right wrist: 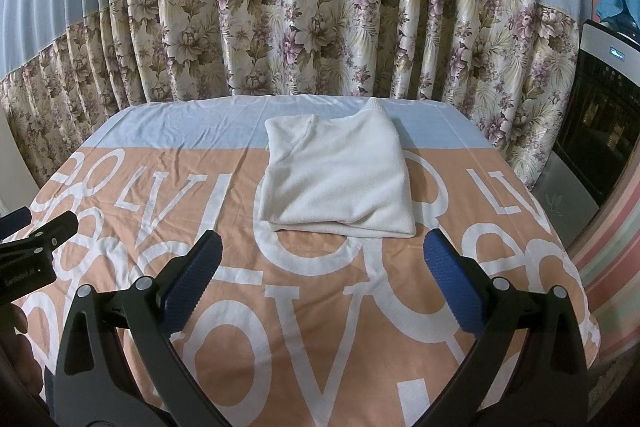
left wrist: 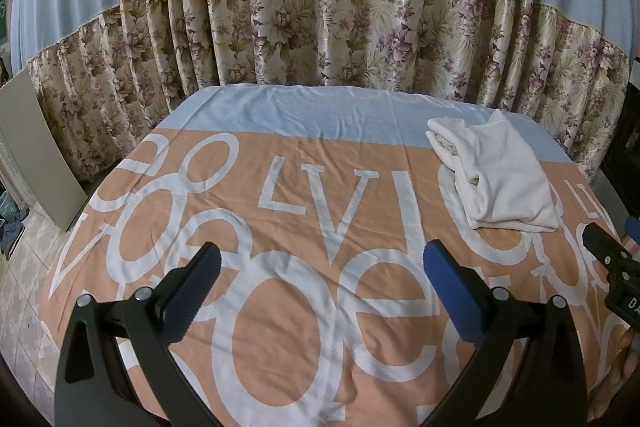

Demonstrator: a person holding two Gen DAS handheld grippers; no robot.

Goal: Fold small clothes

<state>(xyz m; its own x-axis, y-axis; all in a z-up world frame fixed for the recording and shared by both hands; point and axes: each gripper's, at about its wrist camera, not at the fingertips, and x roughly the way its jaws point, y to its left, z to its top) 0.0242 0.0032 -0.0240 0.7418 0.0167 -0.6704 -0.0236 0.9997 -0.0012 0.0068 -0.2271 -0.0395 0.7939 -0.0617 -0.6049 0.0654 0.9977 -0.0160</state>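
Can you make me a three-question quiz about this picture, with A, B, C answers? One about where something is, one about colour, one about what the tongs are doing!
1. Where is the folded white garment?
A. On the printed sheet
B. On the floor
C. Hanging on the curtain

2. What colour are the pads on the tongs?
A. Red
B. Blue
C. Yellow

3. What are the right tongs and left tongs doing?
A. Gripping the garment
B. Shut on nothing
C. Open, holding nothing

Answers:
1. A, it lies on the printed sheet.
2. B, the pads look dark blue.
3. C, both pairs are spread wide, short of the garment.

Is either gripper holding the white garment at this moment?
No, the folded white garment lies free on the sheet while both grippers hover open, short of it.
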